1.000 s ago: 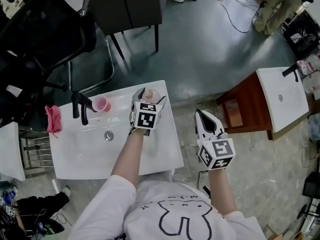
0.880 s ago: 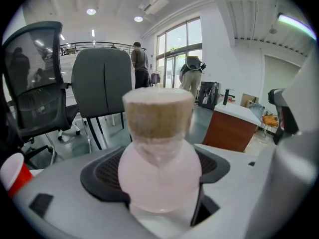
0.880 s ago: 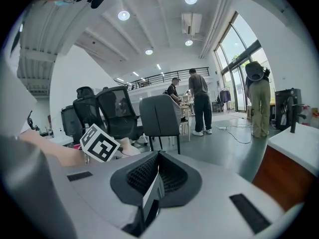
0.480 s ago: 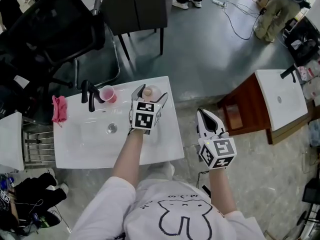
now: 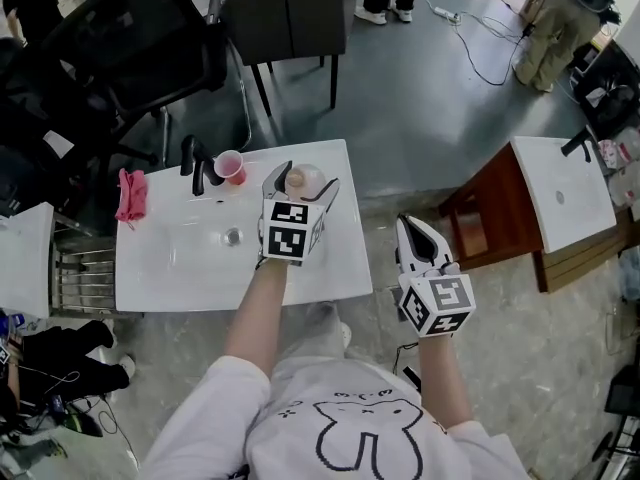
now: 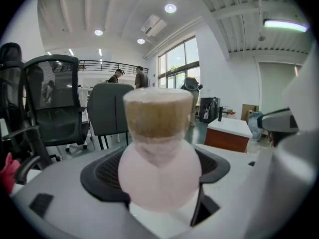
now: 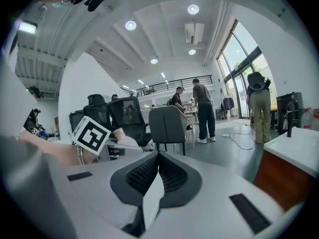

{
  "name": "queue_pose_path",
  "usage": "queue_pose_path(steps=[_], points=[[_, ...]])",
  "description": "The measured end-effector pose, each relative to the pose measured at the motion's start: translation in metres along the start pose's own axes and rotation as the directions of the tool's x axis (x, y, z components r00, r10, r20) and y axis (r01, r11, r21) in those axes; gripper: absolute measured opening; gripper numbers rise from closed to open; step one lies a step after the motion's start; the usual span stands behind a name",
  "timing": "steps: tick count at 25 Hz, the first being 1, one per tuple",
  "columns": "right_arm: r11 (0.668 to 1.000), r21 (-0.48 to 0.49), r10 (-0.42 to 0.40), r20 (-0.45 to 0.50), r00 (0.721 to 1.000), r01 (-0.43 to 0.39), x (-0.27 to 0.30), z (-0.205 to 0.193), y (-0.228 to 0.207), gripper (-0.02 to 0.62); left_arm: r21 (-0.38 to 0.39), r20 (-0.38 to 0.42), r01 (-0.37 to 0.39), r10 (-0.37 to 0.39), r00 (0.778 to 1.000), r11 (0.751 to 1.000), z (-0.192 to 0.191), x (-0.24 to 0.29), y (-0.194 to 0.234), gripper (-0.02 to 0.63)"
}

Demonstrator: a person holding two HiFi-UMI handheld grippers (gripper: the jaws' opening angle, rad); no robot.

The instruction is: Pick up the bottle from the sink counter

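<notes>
Between the fingers of the left gripper (image 5: pixel 303 184), above the white tabletop (image 5: pixel 170 278), a pink bottle (image 6: pixel 159 171) is pinched, while the right gripper (image 5: pixel 408 230), beside the tabletop, has fingers pressed together.

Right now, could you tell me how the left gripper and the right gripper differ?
The left gripper holds the bottle between its fingers; the right gripper has its fingers together, nothing between them. The left gripper is over the sink counter; the right gripper is beside it, above the floor. Both are white.
</notes>
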State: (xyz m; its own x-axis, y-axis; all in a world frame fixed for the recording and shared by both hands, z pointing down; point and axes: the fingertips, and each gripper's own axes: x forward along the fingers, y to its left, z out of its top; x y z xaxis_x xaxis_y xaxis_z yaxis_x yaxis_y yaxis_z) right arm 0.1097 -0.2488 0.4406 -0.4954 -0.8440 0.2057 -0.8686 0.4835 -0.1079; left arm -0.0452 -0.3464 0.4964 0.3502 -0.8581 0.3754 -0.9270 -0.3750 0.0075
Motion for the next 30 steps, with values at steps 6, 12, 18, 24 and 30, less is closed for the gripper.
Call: queue_pose_path(steps=[6,12,18,24,30], points=[[1.0,-0.002,0.022,0.021,1.0,-0.022,-0.012,0.003,0.021,0.023,0.022,0.052,-0.016,0.015,0.999,1.0,0.013,-0.039,-0.003,0.399],[0.998,-0.034,0.046,0.058,0.997,-0.044,-0.014,0.022,0.043,0.023,0.027,0.088,-0.045,0.042,0.995,0.999,0.031,-0.068,0.007,0.399],[0.998,-0.058,0.029,0.095,0.995,-0.024,-0.014,0.043,0.055,0.023,0.026,0.13,-0.054,0.05,0.99,0.998,0.046,-0.089,0.019,0.397],[0.998,-0.069,0.005,0.13,0.992,0.004,-0.016,0.065,0.067,0.023,0.058,0.178,-0.036,0.026,0.984,0.998,0.069,-0.113,0.024,0.397],[0.997,-0.069,-0.024,0.172,0.985,0.036,-0.012,0.089,0.072,0.023,0.086,0.227,-0.026,0.006,0.974,0.996,0.096,-0.129,0.034,0.399]])
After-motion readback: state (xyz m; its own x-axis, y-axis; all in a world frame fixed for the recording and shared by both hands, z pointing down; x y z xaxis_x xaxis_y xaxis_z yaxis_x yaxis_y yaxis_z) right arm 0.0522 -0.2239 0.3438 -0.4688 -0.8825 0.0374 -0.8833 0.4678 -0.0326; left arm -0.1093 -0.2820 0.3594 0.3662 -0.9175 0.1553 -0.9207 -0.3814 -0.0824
